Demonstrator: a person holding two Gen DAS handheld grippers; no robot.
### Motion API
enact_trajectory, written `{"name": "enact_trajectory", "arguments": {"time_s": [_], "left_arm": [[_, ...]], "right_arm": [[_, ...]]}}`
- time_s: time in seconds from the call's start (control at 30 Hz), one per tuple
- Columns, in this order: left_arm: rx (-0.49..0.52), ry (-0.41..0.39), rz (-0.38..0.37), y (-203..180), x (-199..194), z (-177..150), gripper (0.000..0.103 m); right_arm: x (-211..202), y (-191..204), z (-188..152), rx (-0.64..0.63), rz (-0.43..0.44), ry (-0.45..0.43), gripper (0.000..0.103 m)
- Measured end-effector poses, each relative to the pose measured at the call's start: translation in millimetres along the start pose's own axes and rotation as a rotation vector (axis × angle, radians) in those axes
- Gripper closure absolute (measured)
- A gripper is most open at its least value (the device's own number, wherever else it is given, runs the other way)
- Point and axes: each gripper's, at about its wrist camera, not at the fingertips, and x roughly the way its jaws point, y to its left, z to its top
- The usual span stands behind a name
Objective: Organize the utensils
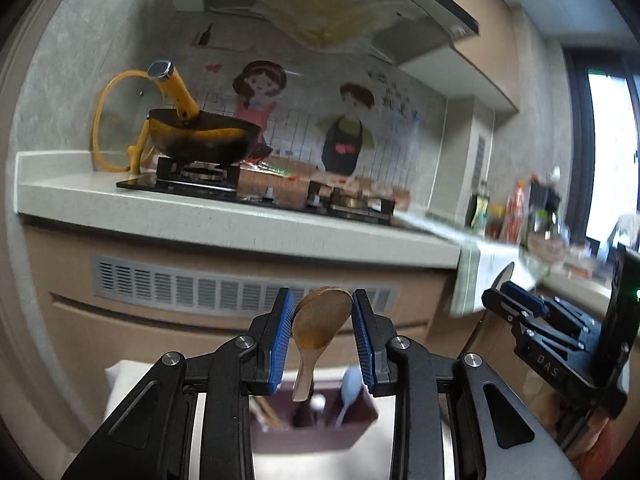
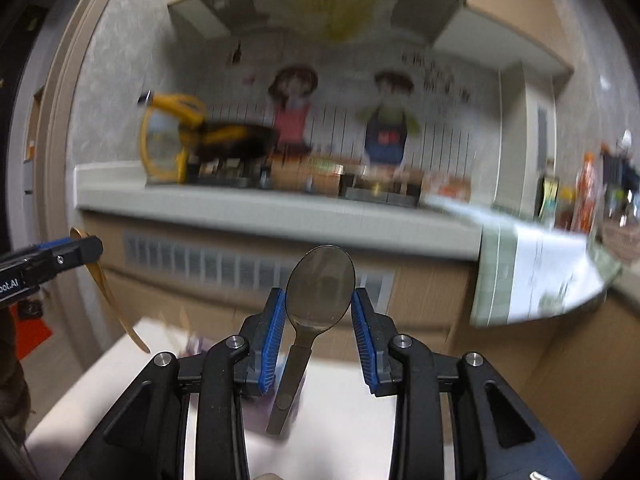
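My left gripper [image 1: 322,320] is shut on the bowl of a wooden spoon [image 1: 320,322], handle hanging down above a maroon utensil holder [image 1: 316,428] on a white surface. The holder contains a pale blue spoon [image 1: 349,388], a white-tipped utensil [image 1: 318,402] and wooden sticks. My right gripper [image 2: 319,312] is shut on the bowl of a metal spoon [image 2: 320,284], handle hanging down. The right gripper also shows at the right of the left wrist view [image 1: 516,300]. The left gripper [image 2: 80,246] with the wooden spoon [image 2: 108,292] shows at the left of the right wrist view.
A kitchen counter [image 1: 240,220] runs behind, with a gas stove [image 1: 256,192], a dark and yellow wok [image 1: 204,136] and a glass lid [image 1: 116,120]. Bottles [image 1: 516,208] stand at the right. A cloth [image 2: 532,272] hangs over the counter edge. Cabinet fronts with a vent [image 1: 240,292] are below.
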Motion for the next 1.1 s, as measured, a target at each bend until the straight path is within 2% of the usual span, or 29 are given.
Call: {"name": "enact_trajectory", "arguments": {"time_s": [0.17,0.33,0.47,0.53,0.6,0.63,0.7,0.8,0.93,1.0,1.1], "left_arm": [[-0.066,0.057,-0.022,25,46,-3,0.072],[-0.108,0.144,-0.034,45,87,-28,0.072],[-0.152,0.221,-0.077,56,117,-52,0.072],[-0.179,0.299,-0.119,61,138,-71,0.07],[-0.196,0.347,-0.136,67,154,-87,0.068],[-0.189,0.358,-0.123,70,159,-95,0.066],[-0.166,0.356,-0.072,70,157,-104,0.064],[-0.163,0.31,0.006,72,131,-113,0.063],[-0.097,0.222,0.128,55,73,-127,0.063],[-0.026,0.221,0.221,41,39,-139,0.063],[0.023,0.239,0.313,22,3,-157,0.063]], "right_arm": [[39,9,2,-0.008,0.022,0.014,0.073],[90,19,-25,-0.003,0.05,0.114,0.073],[123,30,-49,-0.011,0.062,0.193,0.073],[142,37,-64,-0.017,0.117,0.266,0.071],[160,41,-78,-0.009,0.216,0.356,0.071],[169,41,-87,0.011,0.275,0.398,0.072],[177,39,-100,0.032,0.3,0.445,0.072],[164,28,-111,0.042,0.219,0.438,0.072],[116,16,-120,0.092,0.174,0.385,0.072],[91,14,-124,0.112,0.171,0.361,0.072],[38,18,-137,0.173,0.225,0.333,0.071]]}}
